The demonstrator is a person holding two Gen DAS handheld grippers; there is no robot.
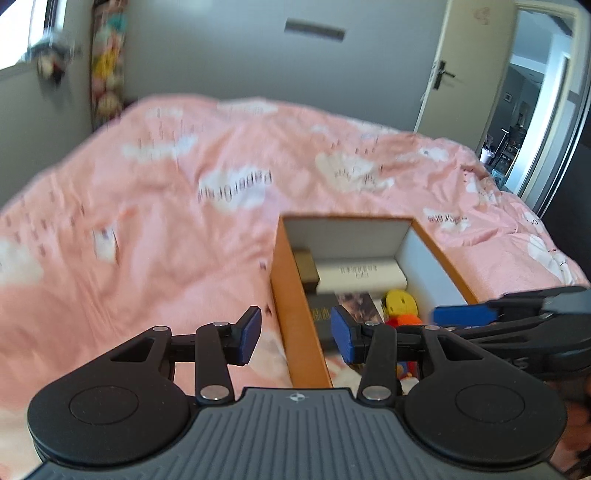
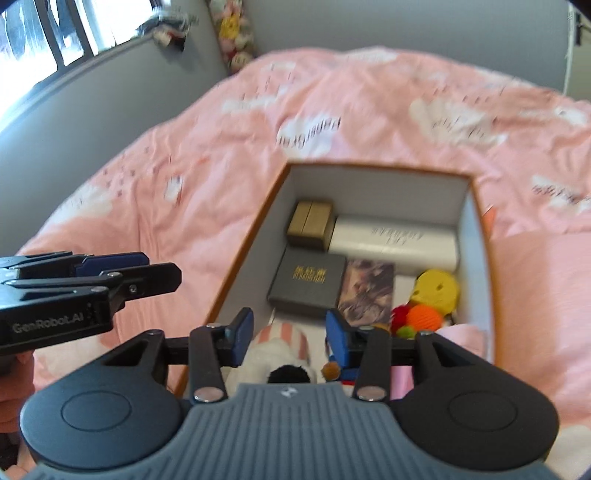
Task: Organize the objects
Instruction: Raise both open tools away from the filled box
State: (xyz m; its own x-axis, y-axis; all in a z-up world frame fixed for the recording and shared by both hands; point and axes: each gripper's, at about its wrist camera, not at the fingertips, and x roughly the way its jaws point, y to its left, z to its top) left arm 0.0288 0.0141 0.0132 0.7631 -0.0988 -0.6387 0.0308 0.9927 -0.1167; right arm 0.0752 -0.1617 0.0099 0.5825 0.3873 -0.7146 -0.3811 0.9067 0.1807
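An orange-sided box [image 2: 240, 254] with white inner walls lies on the pink bed. Inside are a small brown box [image 2: 310, 221], a long white box [image 2: 395, 240], a dark grey box with gold lettering [image 2: 308, 282], a picture card [image 2: 367, 291], a yellow plush face [image 2: 436, 288] and an orange ball [image 2: 424, 315]. My right gripper [image 2: 290, 338] hovers open over the box's near end, above a white plush with pink stripes [image 2: 284, 339] that its pads do not press. My left gripper [image 1: 295, 334] is open and empty, straddling the box's left wall [image 1: 291, 295].
A pink duvet [image 1: 184, 221] with white cloud prints covers the bed around the box. A small white card [image 1: 105, 242] lies on it to the left. An open door [image 1: 443, 74] stands at the right, a window [image 2: 44, 40] at the left, and soft toys [image 2: 232, 26] hang in the corner.
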